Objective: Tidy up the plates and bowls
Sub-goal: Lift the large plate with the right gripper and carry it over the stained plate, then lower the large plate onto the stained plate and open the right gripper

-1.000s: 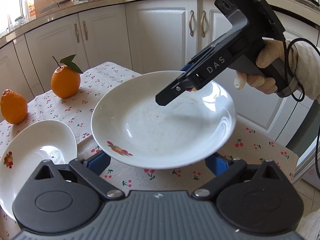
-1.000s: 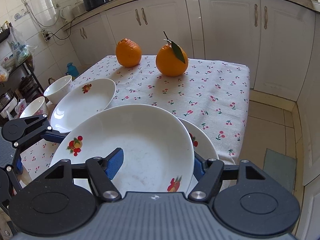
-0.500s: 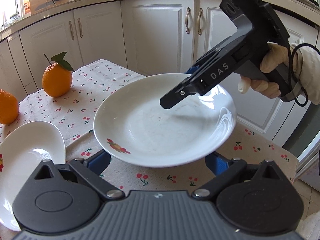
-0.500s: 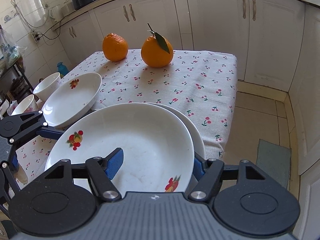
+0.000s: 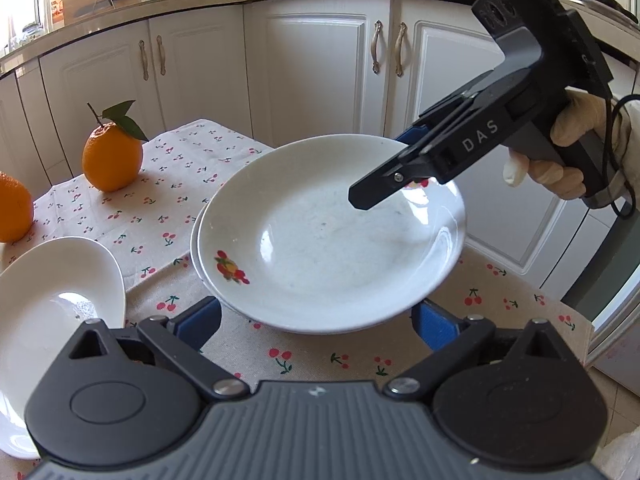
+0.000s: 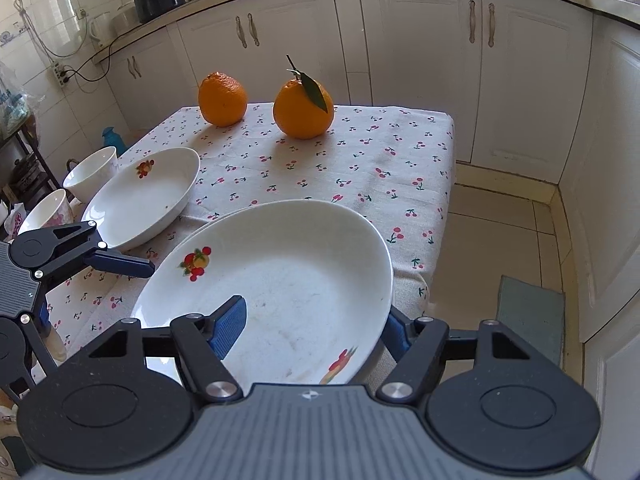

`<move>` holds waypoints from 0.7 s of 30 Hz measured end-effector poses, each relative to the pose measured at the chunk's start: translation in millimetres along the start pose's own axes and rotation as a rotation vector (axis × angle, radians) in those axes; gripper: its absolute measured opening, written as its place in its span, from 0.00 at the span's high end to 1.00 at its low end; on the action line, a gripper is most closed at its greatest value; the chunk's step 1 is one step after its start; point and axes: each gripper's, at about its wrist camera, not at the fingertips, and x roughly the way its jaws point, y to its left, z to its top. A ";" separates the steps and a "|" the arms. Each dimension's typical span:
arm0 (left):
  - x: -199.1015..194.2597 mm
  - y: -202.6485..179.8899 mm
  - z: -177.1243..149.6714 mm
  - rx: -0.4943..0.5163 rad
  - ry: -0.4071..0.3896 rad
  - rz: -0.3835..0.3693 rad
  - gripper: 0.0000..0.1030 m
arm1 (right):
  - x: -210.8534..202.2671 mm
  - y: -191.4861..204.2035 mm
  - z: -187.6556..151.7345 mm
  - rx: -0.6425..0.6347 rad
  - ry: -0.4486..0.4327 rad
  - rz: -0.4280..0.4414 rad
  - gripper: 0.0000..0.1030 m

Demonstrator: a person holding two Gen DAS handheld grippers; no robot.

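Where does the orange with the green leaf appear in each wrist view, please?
Left wrist: leafed orange at left, on the cherry tablecloth, behind the held plate.
Right wrist: leafed orange at top centre, at the table's far end.
Shared landmark: the plain orange beside it.

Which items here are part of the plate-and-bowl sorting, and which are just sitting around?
Part of the job: held plate, plate beneath it, third plate, two bowls, right gripper clamping the held plate.

Just lying about: two oranges, tablecloth, floor mat.
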 end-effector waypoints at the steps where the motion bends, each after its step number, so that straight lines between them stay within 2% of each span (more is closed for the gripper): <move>1: -0.4 -0.8 -0.6 0.004 0.000 0.007 0.02 | -0.5 1.4 -0.4 -0.003 0.001 -0.004 0.23; 11: -12.1 -3.1 -6.2 0.013 -0.013 0.034 0.02 | 0.2 15.1 -3.7 -0.024 0.025 -0.069 0.12; 15: -21.0 -4.9 -8.6 0.019 -0.028 0.045 0.02 | 2.6 18.4 -7.4 -0.025 0.049 -0.105 0.11; 21: -44.5 -7.0 -15.9 0.000 -0.072 0.083 0.02 | -11.1 36.8 -13.3 -0.063 0.000 -0.131 0.00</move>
